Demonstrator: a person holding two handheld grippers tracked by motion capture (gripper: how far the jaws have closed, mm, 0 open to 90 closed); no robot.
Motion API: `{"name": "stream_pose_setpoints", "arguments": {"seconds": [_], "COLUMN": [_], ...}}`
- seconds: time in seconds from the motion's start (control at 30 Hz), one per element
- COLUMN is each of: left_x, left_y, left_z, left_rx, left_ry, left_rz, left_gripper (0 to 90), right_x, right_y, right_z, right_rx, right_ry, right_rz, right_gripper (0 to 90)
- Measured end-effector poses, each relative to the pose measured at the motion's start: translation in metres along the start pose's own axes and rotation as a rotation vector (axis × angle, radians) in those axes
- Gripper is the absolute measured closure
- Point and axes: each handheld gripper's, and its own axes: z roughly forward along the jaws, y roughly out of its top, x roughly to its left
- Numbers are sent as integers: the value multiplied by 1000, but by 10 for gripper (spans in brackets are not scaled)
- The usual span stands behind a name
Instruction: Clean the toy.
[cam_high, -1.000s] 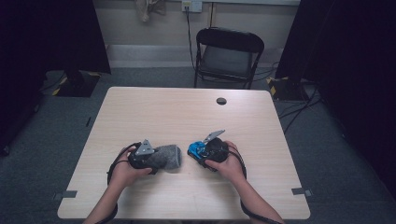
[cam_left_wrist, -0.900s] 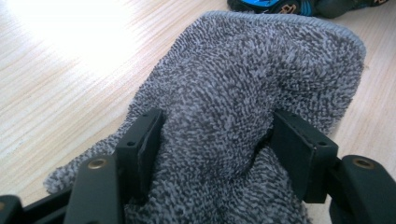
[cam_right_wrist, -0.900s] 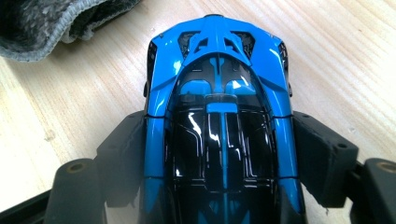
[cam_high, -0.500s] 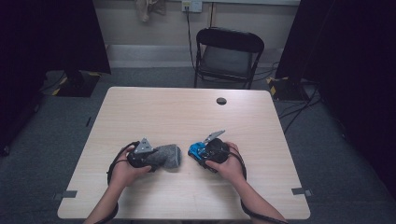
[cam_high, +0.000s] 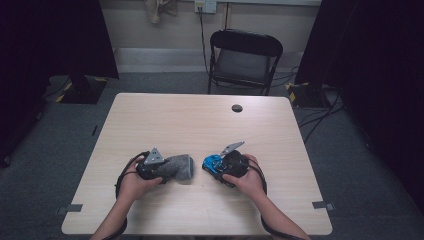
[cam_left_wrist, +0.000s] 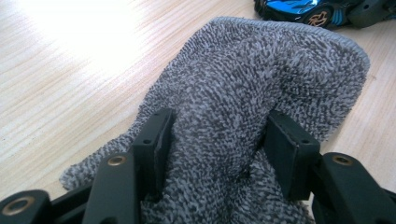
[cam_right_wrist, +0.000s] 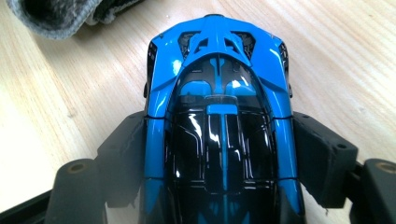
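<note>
A grey terry cloth (cam_left_wrist: 243, 79) lies bunched on the table, and my left gripper (cam_left_wrist: 217, 135) is shut on it after its jaws have just been closing, both pads pressed into the fabric. In the high view the cloth (cam_high: 179, 167) covers the tips of the left gripper (cam_high: 169, 170). A blue and black toy car (cam_right_wrist: 219, 93) sits between the jaws of my right gripper (cam_right_wrist: 219, 149), which is shut on its sides. From above, the car (cam_high: 211, 162) pokes out of the right gripper (cam_high: 218, 167) toward the cloth, a short gap apart.
The wooden table (cam_high: 200, 120) carries a small black round object (cam_high: 237, 108) near its far edge. A black folding chair (cam_high: 245, 60) stands behind the table. Both hands rest near the table's front half.
The cloth looks slightly more gathered at the left gripper than a second ago. Both hands and the car stay where they were.
</note>
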Motion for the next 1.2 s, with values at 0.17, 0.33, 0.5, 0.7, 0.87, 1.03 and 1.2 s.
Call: {"name": "stream_pose_setpoints", "arguments": {"seconds": [0.17, 0.33, 0.5, 0.7, 0.87, 1.03, 1.2], "left_x": [0, -1, -2, -3, -7, -14, -20], "left_y": [1, 3, 11, 17, 12, 13, 18], "left_z": [0, -1, -6, 1, 21, 24, 20], "left_rx": [1, -4, -47, -80, -24, 12, 28], "left_ry": [1, -12, -33, -81, -97, -74, -71], "left_rz": [3, 7, 39, 80, 81, 85, 42], "left_gripper": [454, 449, 305, 199, 172, 240, 610], "right_x": [0, 1, 1, 2, 2, 4, 5], "right_y": [-2, -2, -4, -7, -8, -8, -8], "right_z": [-2, -5, -4, -4, -4, -4, -4], "right_rx": [-4, -13, 3, -4, -11, -8, -6], "right_ry": [10, 16, 17, 19, 23, 9, 3], "right_rz": [-6, -6, -13, -21, -25, -40, -42], "right_gripper": [261, 261, 261, 260, 260, 259, 260]}}
